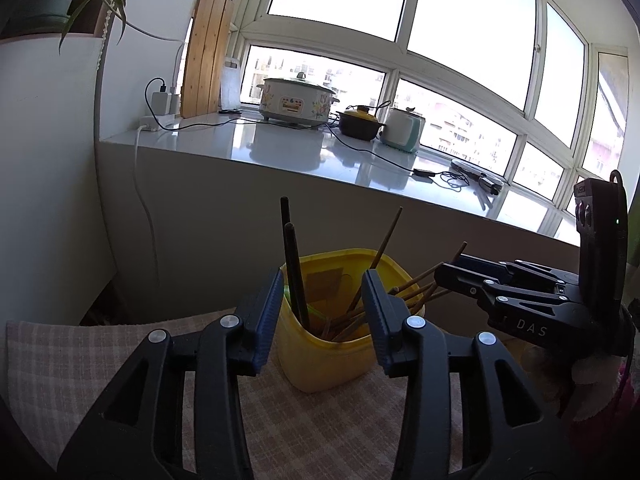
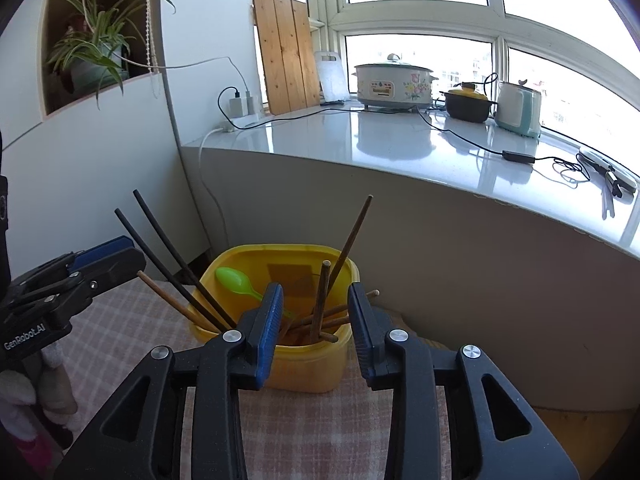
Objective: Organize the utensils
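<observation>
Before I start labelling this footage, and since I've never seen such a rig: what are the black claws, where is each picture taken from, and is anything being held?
No robot here: a person holds a two-finger gripper in each hand, and each carries a wide-angle camera looking along its fingers. One picture is from the left gripper, the other from the right gripper. Each also sees the other from the side.

Both point at a yellow tub on a checked cloth. The tub holds brown chopsticks, two black chopsticks and a green spoon.

Both grippers are open and hold nothing. Behind, a white counter carries a cooker, a pot and a kettle.
</observation>
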